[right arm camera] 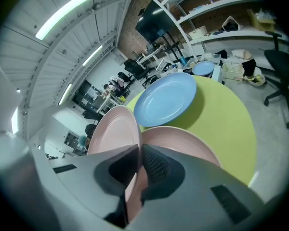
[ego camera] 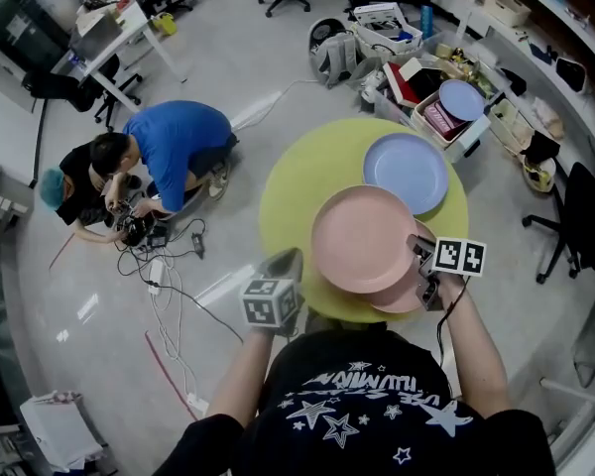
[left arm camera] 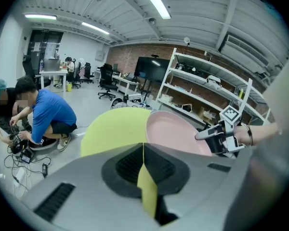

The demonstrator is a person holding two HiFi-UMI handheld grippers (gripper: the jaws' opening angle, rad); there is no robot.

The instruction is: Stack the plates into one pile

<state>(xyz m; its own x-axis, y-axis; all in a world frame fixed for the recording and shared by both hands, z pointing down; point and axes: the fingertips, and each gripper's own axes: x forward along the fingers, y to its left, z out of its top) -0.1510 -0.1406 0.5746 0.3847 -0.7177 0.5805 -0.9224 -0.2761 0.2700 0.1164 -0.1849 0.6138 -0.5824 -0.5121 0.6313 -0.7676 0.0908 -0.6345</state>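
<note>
Upper pink plate (ego camera: 362,236): near rim gripped by the right claw (ego camera: 423,254), jaws closed on the rim. The plate is held over the round yellow-green table (ego camera: 288,191) and partly covers a second pink plate (ego camera: 409,296), which lies flat at the table's near edge. Blue plate (ego camera: 405,172): flat on the table's far side, just beyond the pink ones. Left claw (ego camera: 284,263): jaws together, nothing between them, at the table's near-left edge, apart from all plates. Two people (ego camera: 144,162) crouch on the floor to the left.
</note>
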